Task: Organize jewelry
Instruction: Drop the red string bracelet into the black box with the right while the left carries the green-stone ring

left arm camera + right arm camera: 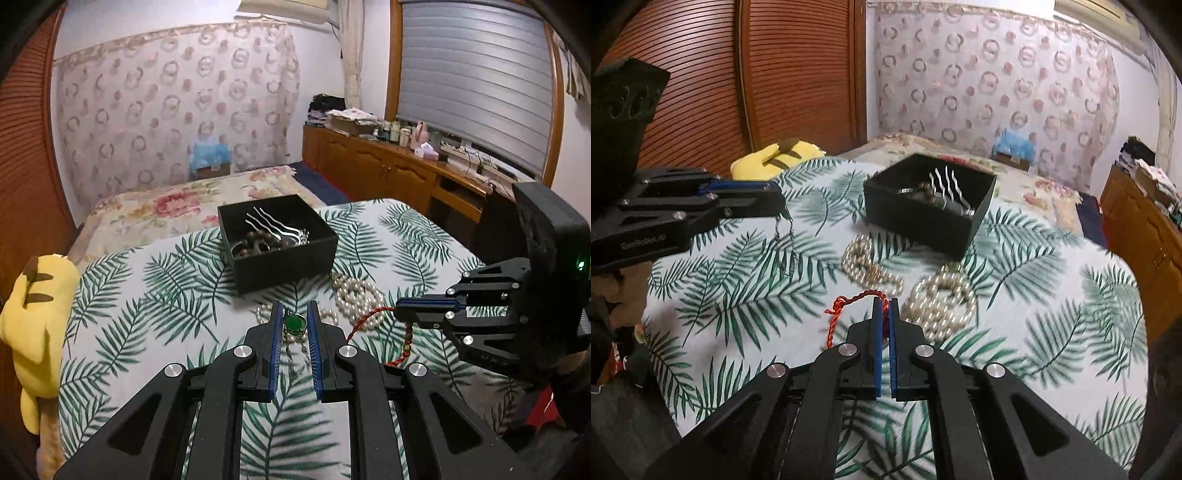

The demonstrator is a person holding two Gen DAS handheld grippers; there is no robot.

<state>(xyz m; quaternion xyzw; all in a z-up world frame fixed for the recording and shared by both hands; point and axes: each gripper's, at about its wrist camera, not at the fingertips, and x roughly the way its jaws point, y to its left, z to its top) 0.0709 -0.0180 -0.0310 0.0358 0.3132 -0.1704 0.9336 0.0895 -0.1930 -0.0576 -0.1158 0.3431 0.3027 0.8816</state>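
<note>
Green pendant (294,323) hanging clamped in left tongs (294,314); gripping red cord (849,301) in right tongs (885,314); pearls (942,295) lying beside black box (923,218).

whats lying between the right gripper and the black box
In the right wrist view, piles of pearl strands lie on the leaf-print cloth between the right gripper, shut on the red cord, and the black box.

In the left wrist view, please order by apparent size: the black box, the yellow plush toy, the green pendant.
1. Yellow plush toy, though it is nearer the camera and cut off.
2. Black box.
3. Green pendant, clearly smallest.
</note>
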